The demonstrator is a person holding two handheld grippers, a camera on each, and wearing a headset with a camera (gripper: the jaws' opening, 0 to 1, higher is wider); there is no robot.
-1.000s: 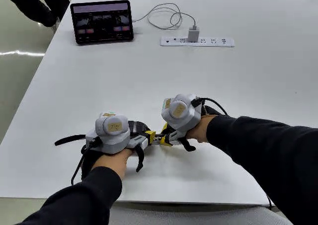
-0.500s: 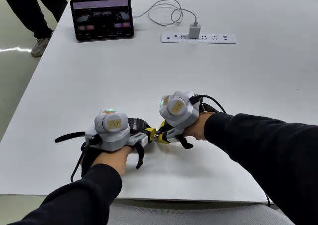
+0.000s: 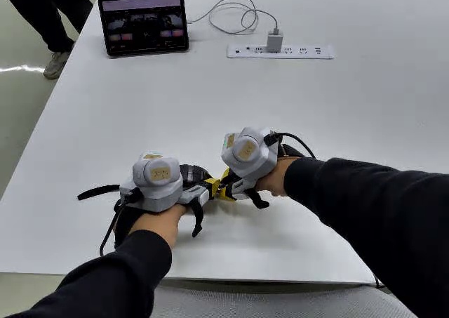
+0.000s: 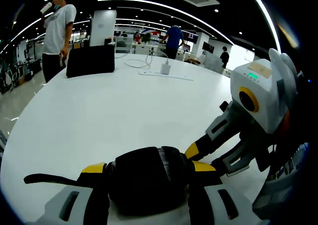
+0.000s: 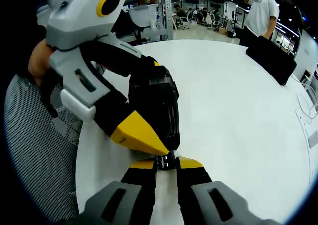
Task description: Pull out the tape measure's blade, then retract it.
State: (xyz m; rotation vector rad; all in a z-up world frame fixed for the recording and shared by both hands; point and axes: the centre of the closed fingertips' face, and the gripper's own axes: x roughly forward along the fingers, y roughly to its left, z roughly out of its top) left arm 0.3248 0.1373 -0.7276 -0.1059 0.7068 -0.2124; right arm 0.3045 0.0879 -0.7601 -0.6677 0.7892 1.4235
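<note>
Left gripper (image 4: 149, 168) holds the tape measure (image 4: 149, 183); right gripper (image 5: 166, 164) nips its blade hook (image 5: 166, 160).
On the white table (image 3: 316, 121), near its front edge, the left gripper's yellow-tipped jaws clamp the black case from both sides. Just to its right, the right gripper's jaws are nearly pressed together, pinching the small metal blade hook close against the case.

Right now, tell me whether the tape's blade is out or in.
Nearly in: the right gripper pinches the blade tip right at the case held by the left gripper; hardly any blade shows between.
</note>
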